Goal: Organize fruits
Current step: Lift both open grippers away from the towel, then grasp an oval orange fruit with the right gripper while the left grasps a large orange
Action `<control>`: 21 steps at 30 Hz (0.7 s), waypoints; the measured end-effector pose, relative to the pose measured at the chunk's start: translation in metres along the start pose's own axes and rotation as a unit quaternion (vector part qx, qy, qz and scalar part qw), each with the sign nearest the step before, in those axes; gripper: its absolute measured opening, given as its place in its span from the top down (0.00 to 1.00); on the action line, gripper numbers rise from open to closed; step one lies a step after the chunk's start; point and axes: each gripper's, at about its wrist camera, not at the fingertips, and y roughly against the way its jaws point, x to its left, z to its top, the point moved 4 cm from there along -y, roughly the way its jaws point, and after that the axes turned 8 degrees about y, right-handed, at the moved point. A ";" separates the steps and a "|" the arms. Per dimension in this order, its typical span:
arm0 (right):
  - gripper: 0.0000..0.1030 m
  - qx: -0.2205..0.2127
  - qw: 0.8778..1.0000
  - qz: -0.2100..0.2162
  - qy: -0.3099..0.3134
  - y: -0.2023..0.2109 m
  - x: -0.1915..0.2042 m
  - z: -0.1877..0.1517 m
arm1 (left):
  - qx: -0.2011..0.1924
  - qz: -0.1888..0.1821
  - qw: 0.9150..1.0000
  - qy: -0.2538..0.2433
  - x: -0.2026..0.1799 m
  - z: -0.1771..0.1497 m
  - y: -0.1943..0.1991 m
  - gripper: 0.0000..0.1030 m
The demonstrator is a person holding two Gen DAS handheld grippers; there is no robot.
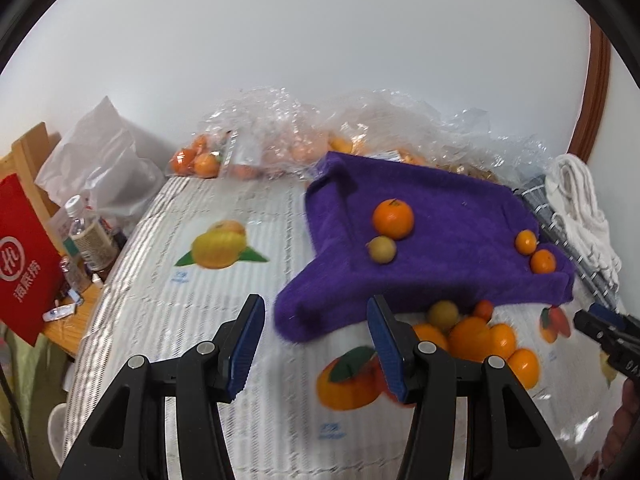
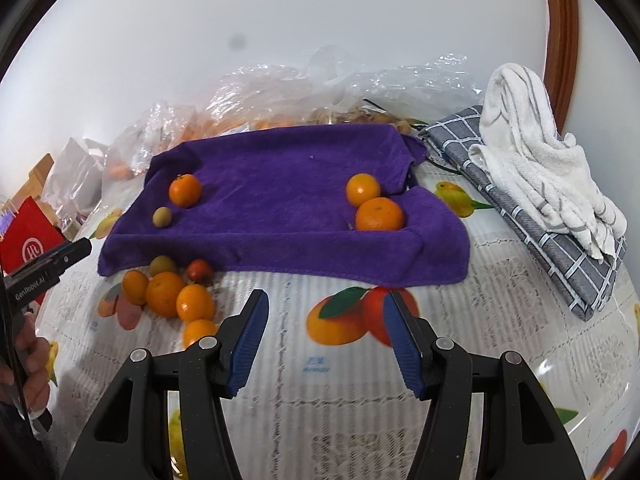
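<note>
Behind purple towel (image 2: 288, 200), bagged oranges (image 1: 196, 158).

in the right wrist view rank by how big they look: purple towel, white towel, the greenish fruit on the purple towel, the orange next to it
1. purple towel
2. white towel
3. orange
4. greenish fruit

The two fruits sit side by side, so the orange's lead is not just nearness to the camera.

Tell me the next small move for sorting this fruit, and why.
Probably bring the left tool over to the loose pile beside the purple towel and take one orange. Four fruits already sit on the towel in two pairs, the pile still lies on the tablecloth, and both tools are empty; the right tool is further from it.
</note>
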 end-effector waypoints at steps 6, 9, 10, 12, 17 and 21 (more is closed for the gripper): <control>0.51 0.006 1.000 0.005 0.028 -0.003 0.025 -0.007 | 0.016 0.010 1.000 -0.001 0.021 -0.019 -0.002 0.51; 0.54 0.014 0.999 0.022 0.045 -0.006 0.040 -0.011 | 0.031 0.007 0.999 0.001 0.029 -0.029 -0.004 0.51; 0.54 0.013 0.998 0.030 0.049 -0.006 0.045 -0.012 | 0.038 0.003 0.999 0.006 0.032 -0.031 -0.005 0.51; 0.54 0.009 0.997 0.044 0.057 -0.004 0.055 -0.013 | 0.052 -0.005 0.998 0.016 0.035 -0.035 -0.008 0.50; 0.54 0.010 0.993 0.082 0.079 -0.005 0.079 -0.018 | 0.066 -0.015 0.997 0.030 0.038 -0.040 -0.013 0.51; 0.54 0.025 0.992 0.073 0.100 -0.021 0.089 -0.024 | 0.062 -0.010 0.998 0.018 0.033 -0.044 -0.011 0.50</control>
